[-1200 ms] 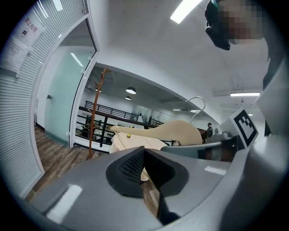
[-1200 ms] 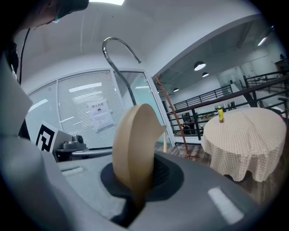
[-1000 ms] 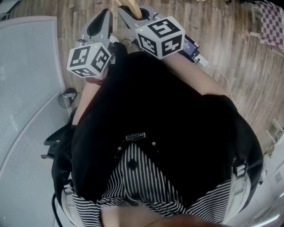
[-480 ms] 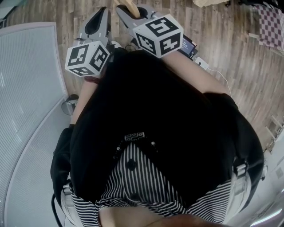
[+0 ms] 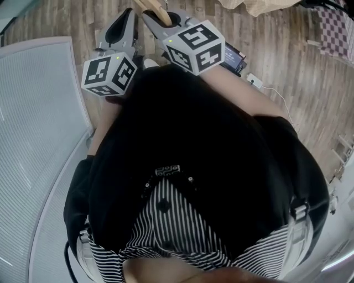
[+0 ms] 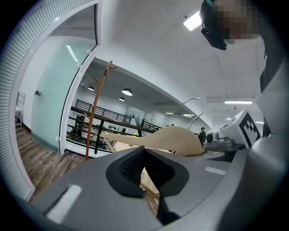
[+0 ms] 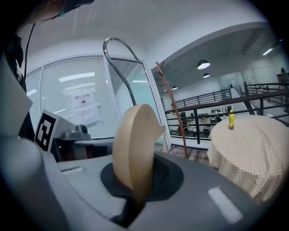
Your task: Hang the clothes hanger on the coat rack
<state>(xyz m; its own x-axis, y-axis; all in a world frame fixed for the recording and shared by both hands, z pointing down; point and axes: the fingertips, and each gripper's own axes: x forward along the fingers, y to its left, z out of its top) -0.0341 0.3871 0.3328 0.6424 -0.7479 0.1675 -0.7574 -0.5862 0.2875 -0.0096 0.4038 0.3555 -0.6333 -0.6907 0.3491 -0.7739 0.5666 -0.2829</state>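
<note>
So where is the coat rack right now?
In the right gripper view the brown coat rack stands right of the wooden hanger, beside the glass partition, before the black railing.

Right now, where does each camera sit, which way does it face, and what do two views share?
Head view: on the head, facing steeply down; shows torso, left gripper and right gripper shut on the hanger.
Left gripper view: on that gripper, facing along its open jaws to the coat rack; person above.
Right gripper view: on that gripper, facing along its jaws past the hanger.
Shared: both gripper views show hanger and coat rack.
</note>
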